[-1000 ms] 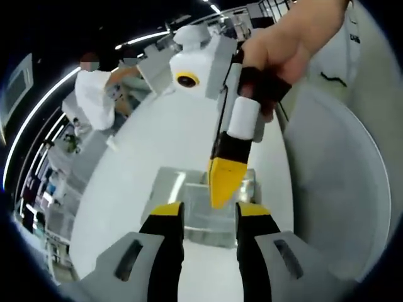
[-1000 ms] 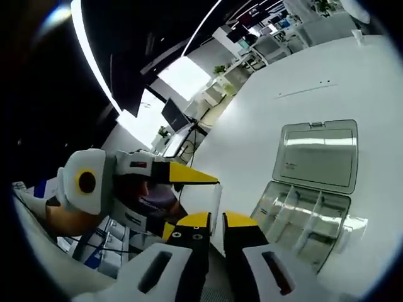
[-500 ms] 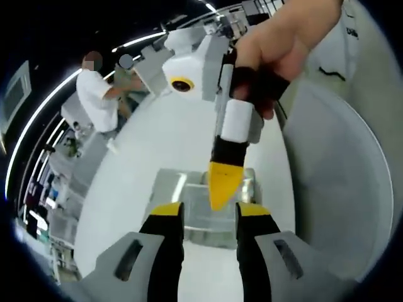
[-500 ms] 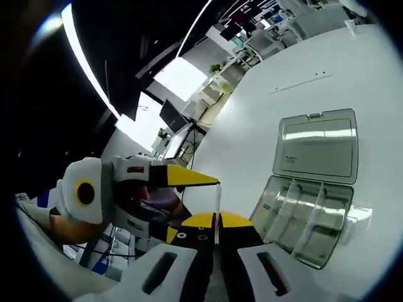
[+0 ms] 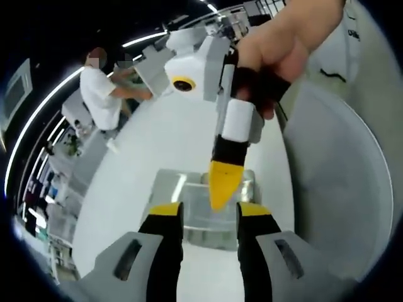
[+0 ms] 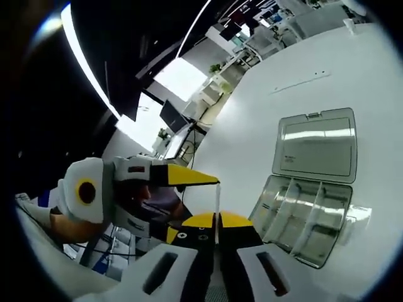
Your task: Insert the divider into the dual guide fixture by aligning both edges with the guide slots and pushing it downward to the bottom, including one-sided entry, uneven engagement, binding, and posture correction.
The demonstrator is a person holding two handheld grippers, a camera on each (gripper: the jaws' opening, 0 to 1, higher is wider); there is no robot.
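The right gripper (image 6: 217,221) pinches the thin clear divider (image 6: 217,200) at its lower end, the strip standing upright; the left gripper (image 6: 211,182) touches its top, jaws parted in its own view. Beyond and to the right lies the open plastic box (image 6: 306,217), slots running away from the tongs. No writing is legible.

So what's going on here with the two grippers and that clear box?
A person is working two handheld grippers over a white table. The right gripper is shut on a thin clear divider, with the left gripper at the divider's top edge. The clear compartment box lies open on the table, lid back; the divider is not yet in it.
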